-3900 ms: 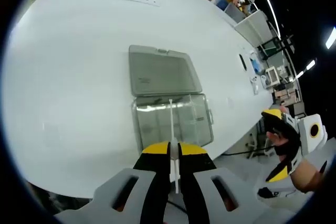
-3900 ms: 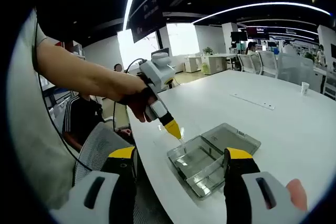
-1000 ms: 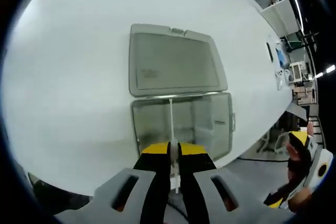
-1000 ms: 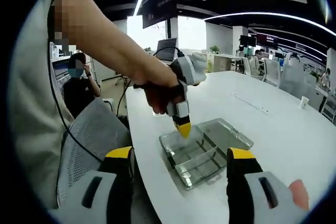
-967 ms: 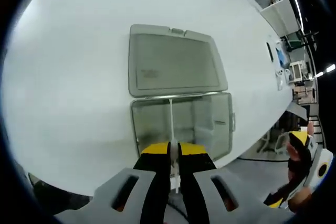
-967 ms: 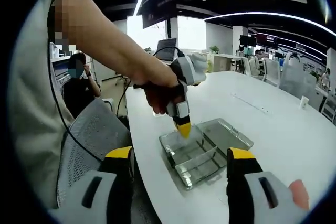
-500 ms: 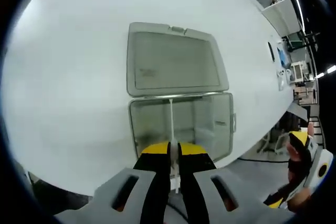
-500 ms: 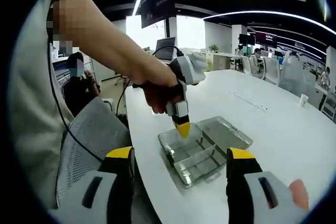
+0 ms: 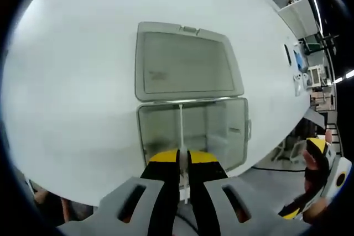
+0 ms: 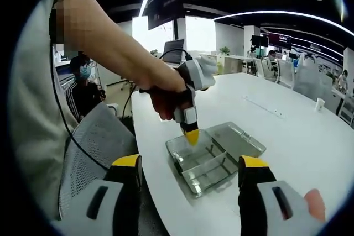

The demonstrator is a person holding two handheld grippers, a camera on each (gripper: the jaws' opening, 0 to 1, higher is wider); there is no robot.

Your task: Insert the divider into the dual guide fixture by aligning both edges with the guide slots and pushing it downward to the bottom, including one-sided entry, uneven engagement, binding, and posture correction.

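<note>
Since a few seconds ago, my left tool (image 9: 181, 161) had come down closer to the clear box (image 9: 192, 131), so the box looked bigger in the left gripper view. In that view my left tool was squeezed tight on the divider (image 9: 181, 131), a thin white strip standing up between the yellow tips. The strip reached across the box tray to the far wall, near the hinge. The box lid (image 9: 185, 63) lay open and flat on the white counter (image 9: 72, 81) behind the tray. I could not tell if both ends of the strip sat in their slots.

In the right gripper view, my left tool (image 10: 191, 135) pointed down into the near part of the box (image 10: 213, 156), with my left hand (image 10: 168, 99) wrapped around it. My right tool (image 10: 191, 189) was spread wide and held nothing, well apart from the box. A person sat in a chair past the counter edge.

I think this could have gone wrong in a few ways. If one end went into its slot first, the strip could tip and get stuck. If I pushed hard then, the thin strip could bend, or the light box could slide, because nothing held it down.
</note>
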